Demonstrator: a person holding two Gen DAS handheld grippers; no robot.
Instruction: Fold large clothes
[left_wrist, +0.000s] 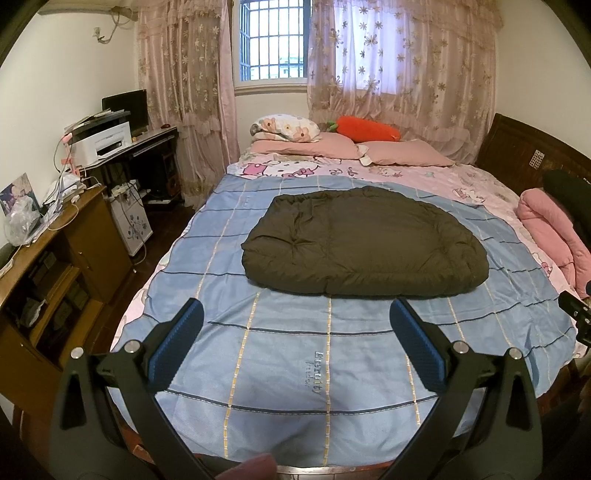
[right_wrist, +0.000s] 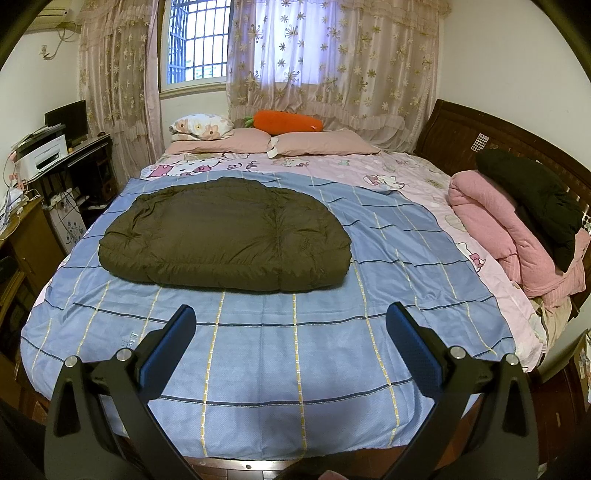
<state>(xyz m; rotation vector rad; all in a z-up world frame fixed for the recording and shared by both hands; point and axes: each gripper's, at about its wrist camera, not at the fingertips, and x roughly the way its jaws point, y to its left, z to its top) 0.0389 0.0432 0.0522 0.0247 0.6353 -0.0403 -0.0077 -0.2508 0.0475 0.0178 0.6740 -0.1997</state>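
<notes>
A dark olive padded garment (left_wrist: 364, 243) lies folded into a compact bundle on the blue checked bedspread (left_wrist: 288, 354); it also shows in the right wrist view (right_wrist: 225, 236), left of centre. My left gripper (left_wrist: 295, 314) is open and empty, held above the near part of the bed, short of the garment's near edge. My right gripper (right_wrist: 290, 317) is open and empty too, above the bedspread (right_wrist: 295, 362) in front of the garment and apart from it.
Pink pillows (left_wrist: 402, 153) and an orange carrot plush (left_wrist: 369, 129) lie at the head of the bed. A folded pink quilt (right_wrist: 513, 236) with a black garment (right_wrist: 535, 199) on it sits at the right edge by the wooden headboard (right_wrist: 461, 129). A desk with a printer (left_wrist: 103, 142) and a wooden cabinet (left_wrist: 55, 266) stand left of the bed.
</notes>
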